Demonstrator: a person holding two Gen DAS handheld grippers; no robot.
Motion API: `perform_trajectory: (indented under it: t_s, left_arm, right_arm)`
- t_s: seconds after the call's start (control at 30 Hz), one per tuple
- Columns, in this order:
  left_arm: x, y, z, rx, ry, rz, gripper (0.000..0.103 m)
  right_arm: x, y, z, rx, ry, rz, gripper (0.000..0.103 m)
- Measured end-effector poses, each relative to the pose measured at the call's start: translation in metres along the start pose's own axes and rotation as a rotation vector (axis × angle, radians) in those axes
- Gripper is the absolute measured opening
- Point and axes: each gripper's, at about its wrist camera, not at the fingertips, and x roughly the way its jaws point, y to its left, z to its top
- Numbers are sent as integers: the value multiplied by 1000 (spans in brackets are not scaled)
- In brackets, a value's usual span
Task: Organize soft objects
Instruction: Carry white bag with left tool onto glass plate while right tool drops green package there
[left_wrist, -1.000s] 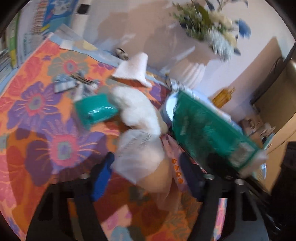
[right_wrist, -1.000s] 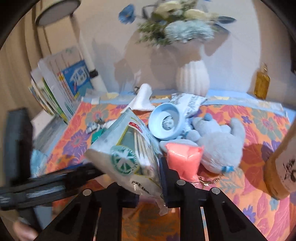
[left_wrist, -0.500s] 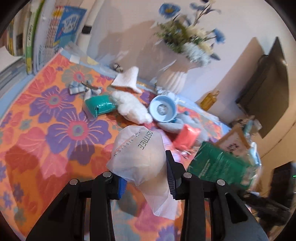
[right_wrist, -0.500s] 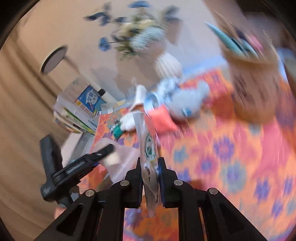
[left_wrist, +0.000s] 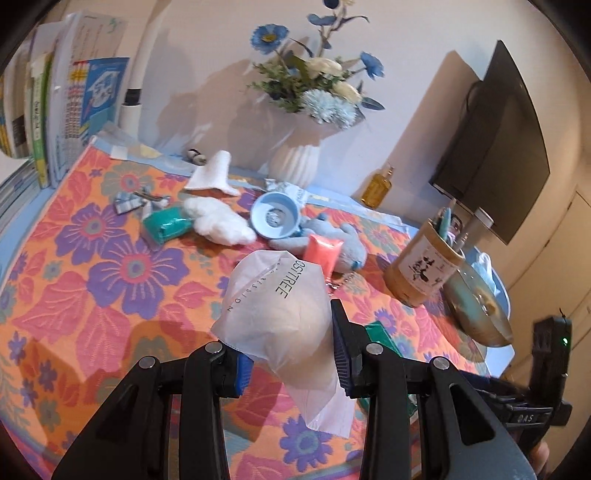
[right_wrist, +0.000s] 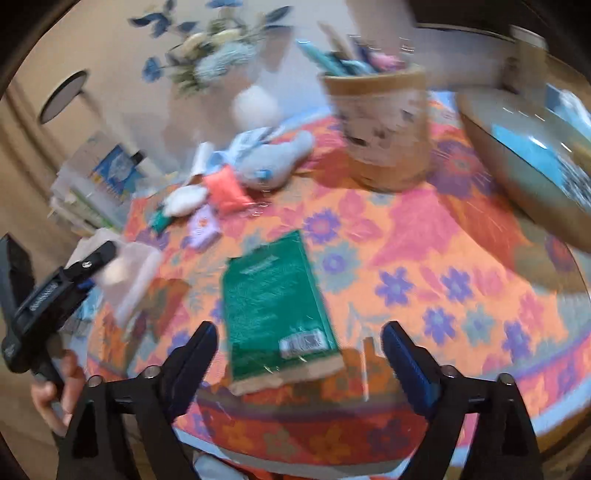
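Cream wall (left_wrist: 424, 74) behind floral-clothed table (left_wrist: 92, 295).

The green packet (right_wrist: 275, 314) is lying flat on the tablecloth (right_wrist: 443, 266) near its front edge. Behind it the plush toy (right_wrist: 273, 158) is sitting left of the pen cup (right_wrist: 384, 125), with the bowl (right_wrist: 524, 162) sitting off right.

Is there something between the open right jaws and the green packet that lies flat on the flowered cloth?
Nothing visible. The green packet lies flat on the cloth directly ahead of the right gripper, whose jaws stand wide open. The left gripper, holding its white pouch, is off to the side.
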Motion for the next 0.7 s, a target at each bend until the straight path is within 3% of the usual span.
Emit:
perform_trajectory:
  t_s: [0.27, 0.33, 0.4, 0.47, 0.5, 0.6, 0.7]
  left_arm:
    - [4, -18, -2, 64, 22, 2, 33]
    - [7, -19, -2, 67, 30, 7, 33]
    - [11, -21, -2, 71, 37, 17, 33]
    - [14, -28, -4, 96, 36, 52, 33]
    - [15, -31, -5, 105, 35, 67, 33]
    - [16, -40, -8, 138, 32, 109, 33]
    - [14, -47, -8, 149, 26, 121, 33]
  right_arm:
    - [64, 30, 8, -172, 91, -90, 103]
    - [69, 46, 2, -229, 115, -45, 103]
    - [73, 58, -6, -276, 95, -112, 103]
    - [77, 67, -14, -335, 64, -215, 92]
    - [75, 68, -16, -342, 50, -215, 90]
    - [66, 64, -17, -321, 14, -207, 62]
    - [53, 53, -18, -291, -3, -183, 47]
